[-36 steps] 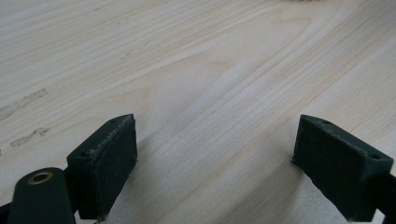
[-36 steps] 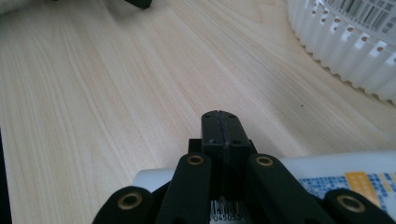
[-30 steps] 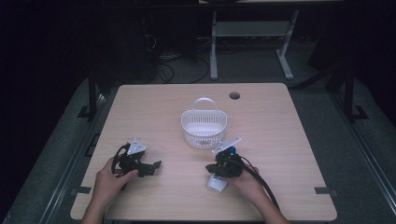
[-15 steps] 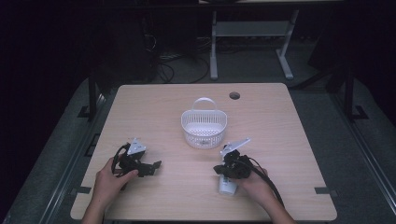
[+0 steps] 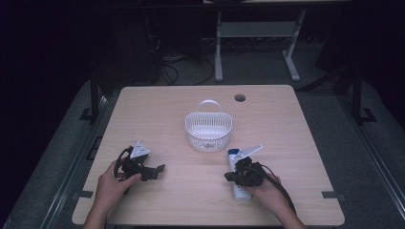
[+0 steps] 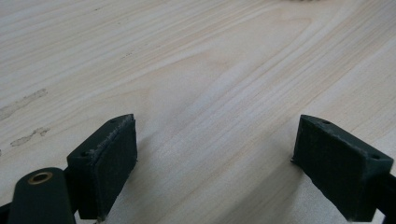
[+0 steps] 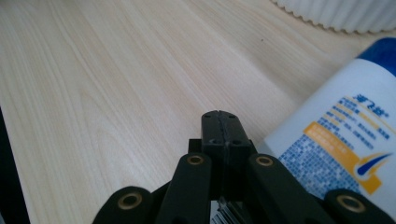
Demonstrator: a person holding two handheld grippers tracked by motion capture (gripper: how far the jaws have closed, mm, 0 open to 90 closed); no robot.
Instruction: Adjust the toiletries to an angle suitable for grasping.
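A white bottle (image 5: 234,156) with a blue cap and a blue and orange label lies on the wooden table (image 5: 296,129), cap end towards the white plastic basket (image 5: 208,128). My right gripper (image 5: 228,176) lies across the bottle's middle, held by a hand and pointing left. In the right gripper view its jaws (image 7: 220,116) are shut flat against each other with nothing between them, and the bottle (image 7: 341,126) lies just to their right. My left gripper (image 5: 160,168) rests near the table's front left. Its jaws (image 6: 215,140) stand wide open over bare wood.
The basket (image 7: 336,14) has a handle and stands empty at the table's middle. A round cable hole (image 5: 239,98) sits at the back. Beyond the far edge are a metal stand's legs (image 5: 286,62) and cables on a dark floor.
My right hand and its gripper have shifted to the right, and the bottle's near end now lies farther right as well. The left gripper has stayed put.
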